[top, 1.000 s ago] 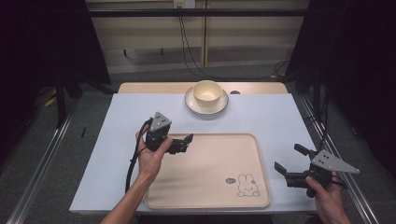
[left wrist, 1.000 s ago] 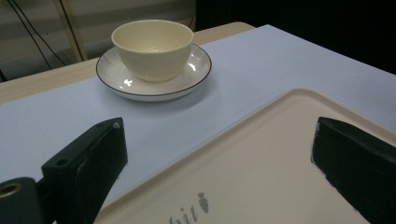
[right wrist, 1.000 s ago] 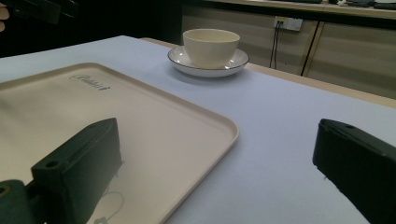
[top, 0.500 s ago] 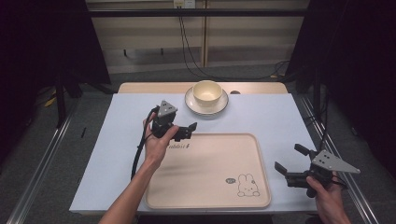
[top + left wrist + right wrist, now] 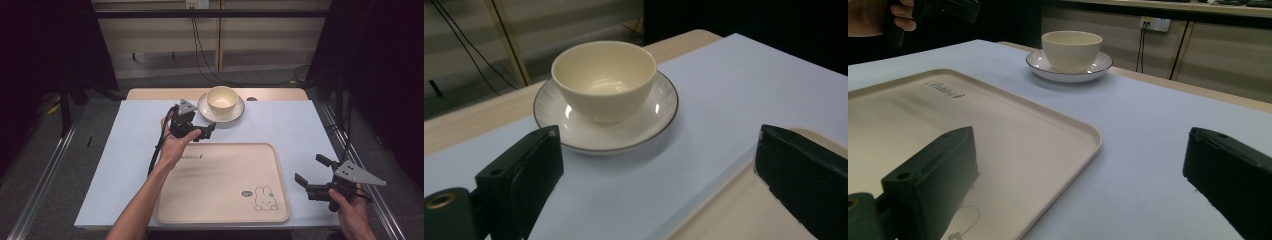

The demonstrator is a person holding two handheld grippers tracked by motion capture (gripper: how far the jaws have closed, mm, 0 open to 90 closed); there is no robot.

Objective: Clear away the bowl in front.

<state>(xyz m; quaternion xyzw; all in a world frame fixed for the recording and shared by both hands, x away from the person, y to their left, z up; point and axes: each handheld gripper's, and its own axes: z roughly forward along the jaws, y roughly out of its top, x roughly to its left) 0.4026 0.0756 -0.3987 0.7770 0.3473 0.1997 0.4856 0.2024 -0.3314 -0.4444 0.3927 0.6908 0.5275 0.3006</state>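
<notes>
A cream bowl (image 5: pixel 222 99) (image 5: pixel 604 80) (image 5: pixel 1071 50) sits on a white saucer (image 5: pixel 237 112) (image 5: pixel 644 127) (image 5: pixel 1099 64) at the far middle of the table. My left gripper (image 5: pixel 207 131) (image 5: pixel 659 180) hovers open just left of and in front of the saucer, jaws pointing toward it, nothing between them. A beige tray (image 5: pixel 225 185) (image 5: pixel 998 135) with a rabbit drawing (image 5: pixel 262 198) lies near the front edge. My right gripper (image 5: pixel 311 173) (image 5: pixel 1083 200) is held open to the right of the tray's near right corner, empty.
A pale blue sheet (image 5: pixel 280 125) covers the wooden table (image 5: pixel 150 93). Metal rails (image 5: pixel 45 175) run along both sides on the floor. Cables (image 5: pixel 202 55) hang behind the table's far edge.
My left gripper has moved away from the tray's far left corner toward the bowl and saucer, staying open. The right gripper has stayed still.
</notes>
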